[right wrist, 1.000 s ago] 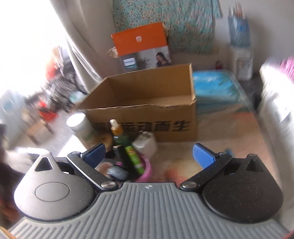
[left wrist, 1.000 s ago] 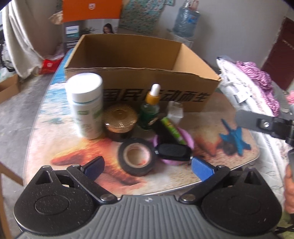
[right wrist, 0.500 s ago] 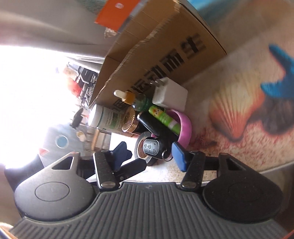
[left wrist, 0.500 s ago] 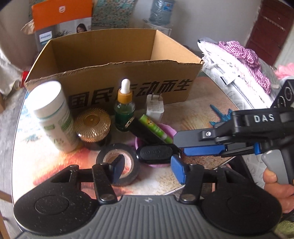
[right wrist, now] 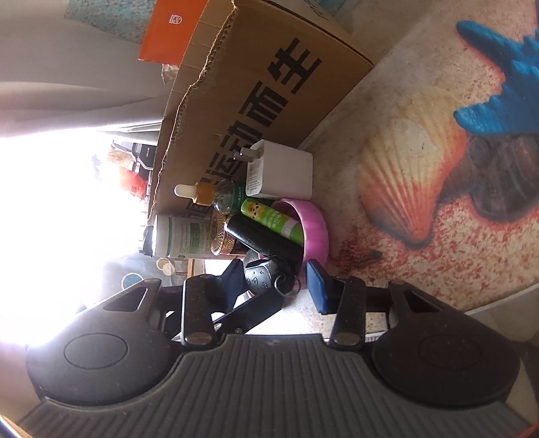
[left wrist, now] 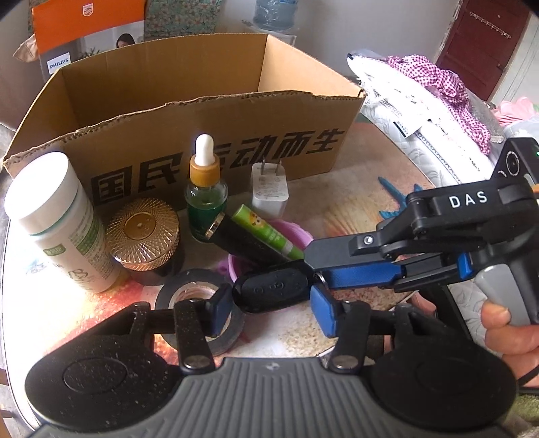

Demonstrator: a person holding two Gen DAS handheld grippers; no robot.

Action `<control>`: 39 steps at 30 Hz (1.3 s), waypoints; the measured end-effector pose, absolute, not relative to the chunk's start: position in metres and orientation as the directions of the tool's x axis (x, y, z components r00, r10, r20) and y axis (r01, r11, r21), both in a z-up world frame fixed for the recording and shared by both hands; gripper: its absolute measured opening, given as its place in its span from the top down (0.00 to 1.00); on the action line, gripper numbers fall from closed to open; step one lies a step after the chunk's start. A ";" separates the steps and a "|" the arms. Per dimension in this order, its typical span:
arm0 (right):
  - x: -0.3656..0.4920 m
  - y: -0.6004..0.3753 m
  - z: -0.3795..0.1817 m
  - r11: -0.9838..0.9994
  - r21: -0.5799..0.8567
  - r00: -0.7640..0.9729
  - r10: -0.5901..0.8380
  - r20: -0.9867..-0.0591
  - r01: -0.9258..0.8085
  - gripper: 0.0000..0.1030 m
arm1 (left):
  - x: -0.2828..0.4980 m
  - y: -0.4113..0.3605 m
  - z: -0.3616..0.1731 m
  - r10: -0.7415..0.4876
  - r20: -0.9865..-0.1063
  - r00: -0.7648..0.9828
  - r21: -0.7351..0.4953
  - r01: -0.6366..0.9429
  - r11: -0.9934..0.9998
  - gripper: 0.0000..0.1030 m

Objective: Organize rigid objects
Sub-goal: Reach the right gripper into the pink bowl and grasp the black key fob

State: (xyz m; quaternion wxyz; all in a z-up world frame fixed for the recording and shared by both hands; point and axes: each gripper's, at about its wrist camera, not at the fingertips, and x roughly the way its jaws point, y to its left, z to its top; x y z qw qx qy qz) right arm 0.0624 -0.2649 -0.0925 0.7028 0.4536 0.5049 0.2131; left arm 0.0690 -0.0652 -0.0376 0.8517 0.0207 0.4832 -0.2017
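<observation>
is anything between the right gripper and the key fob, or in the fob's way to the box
Nothing visible: the right gripper brackets the key fob. Toward the box, the pink bowl and the white charger stand in between, so the fob must be lifted over.

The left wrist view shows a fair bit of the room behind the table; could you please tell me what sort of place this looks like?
Probably a lived-in home room rather than a lab: folded bedding lies beside the table, a water-cooler bottle stands by the wall, and there is a wooden door.
</observation>
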 end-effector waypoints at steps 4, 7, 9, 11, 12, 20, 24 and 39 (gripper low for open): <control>0.062 -0.271 -0.091 0.483 0.861 0.410 0.761 -0.503 0.161 0.61 | 0.068 -0.066 -0.038 -0.328 -0.831 0.449 -0.161 0.371 0.915 0.61; 0.060 -0.274 -0.092 0.465 0.869 0.422 0.762 -0.491 0.170 0.61 | 0.065 -0.068 -0.039 -0.321 -0.831 0.453 -0.151 0.372 0.916 0.63; 0.060 -0.275 -0.093 0.456 0.872 0.433 0.759 -0.486 0.179 0.61 | 0.063 -0.068 -0.039 -0.323 -0.829 0.455 -0.150 0.377 0.914 0.65; 0.060 -0.277 -0.095 0.453 0.872 0.445 0.753 -0.485 0.185 0.61 | 0.062 -0.068 -0.038 -0.332 -0.829 0.450 -0.157 0.382 0.911 0.68; 0.060 -0.277 -0.095 0.450 0.873 0.450 0.751 -0.484 0.188 0.61 | 0.061 -0.068 -0.038 -0.338 -0.828 0.448 -0.160 0.388 0.907 0.69; 0.058 -0.279 -0.092 0.457 0.872 0.498 0.723 -0.479 0.176 0.62 | 0.057 -0.075 -0.039 -0.360 -0.828 0.429 -0.158 0.436 0.886 0.69; 0.059 -0.276 -0.092 0.486 0.857 0.502 0.705 -0.501 0.174 0.69 | 0.058 -0.075 -0.039 -0.361 -0.827 0.430 -0.158 0.439 0.885 0.67; 0.059 -0.268 -0.096 0.472 0.869 0.494 0.726 -0.479 0.149 0.82 | 0.064 -0.087 -0.042 -0.320 -0.832 0.453 -0.087 0.463 0.882 0.68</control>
